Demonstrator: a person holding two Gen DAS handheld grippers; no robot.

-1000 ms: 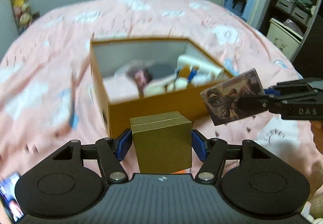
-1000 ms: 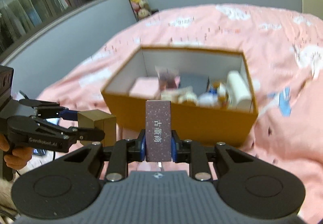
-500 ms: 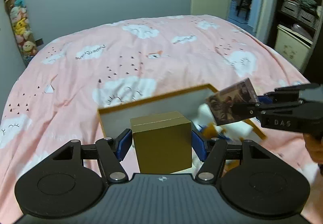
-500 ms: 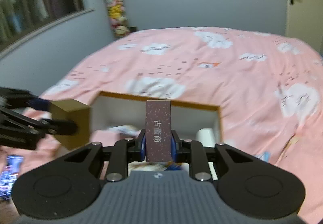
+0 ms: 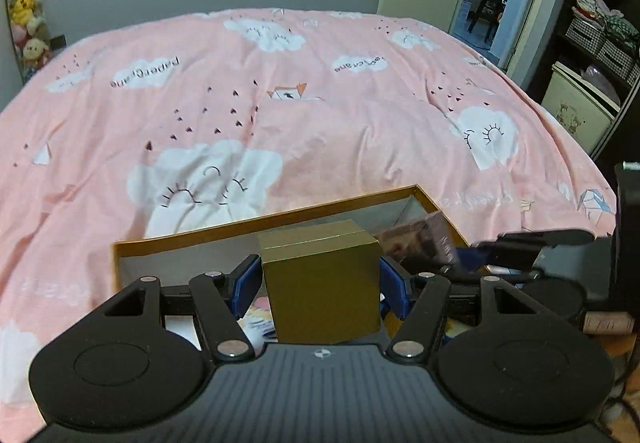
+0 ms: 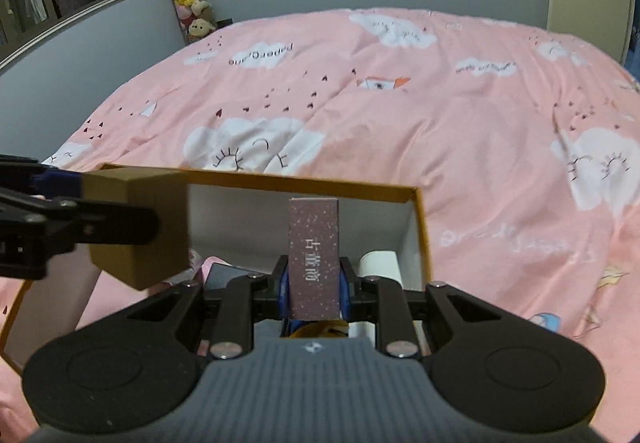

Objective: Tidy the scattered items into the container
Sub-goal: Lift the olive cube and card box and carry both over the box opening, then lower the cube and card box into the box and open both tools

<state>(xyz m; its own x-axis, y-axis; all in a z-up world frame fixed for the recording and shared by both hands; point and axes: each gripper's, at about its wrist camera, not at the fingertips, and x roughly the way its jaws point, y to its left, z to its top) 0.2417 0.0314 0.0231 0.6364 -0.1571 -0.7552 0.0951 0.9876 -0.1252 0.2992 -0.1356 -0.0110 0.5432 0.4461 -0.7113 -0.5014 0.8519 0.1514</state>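
A: Scene, big to small?

B: Pink bed, with the orange box on it, open, half full of clutter. I've got both grippers above it.

A: Left gripper?

B: Left gripper is spread wide and clamped on the gold cube, blue pads on its two side faces. The cube hangs over the box's left half, clear of the far wall as far as I can tell.

A: Right?

B: Right gripper is narrow, pinching the carton by its lower end. It stands upright over the box's right end, with a white roll just beside it below.

A: Handling?

B: My guess is both are light, stiff cardboard. The cube has flat parallel sides, so the side grip is right, though squeezing hard could dent it. The carton is slim and tall; held low, it may tip on release, so I'd lower it before opening.

A: Risk?

B: The grippers are close together over one box, so I'd drop one item at a time.
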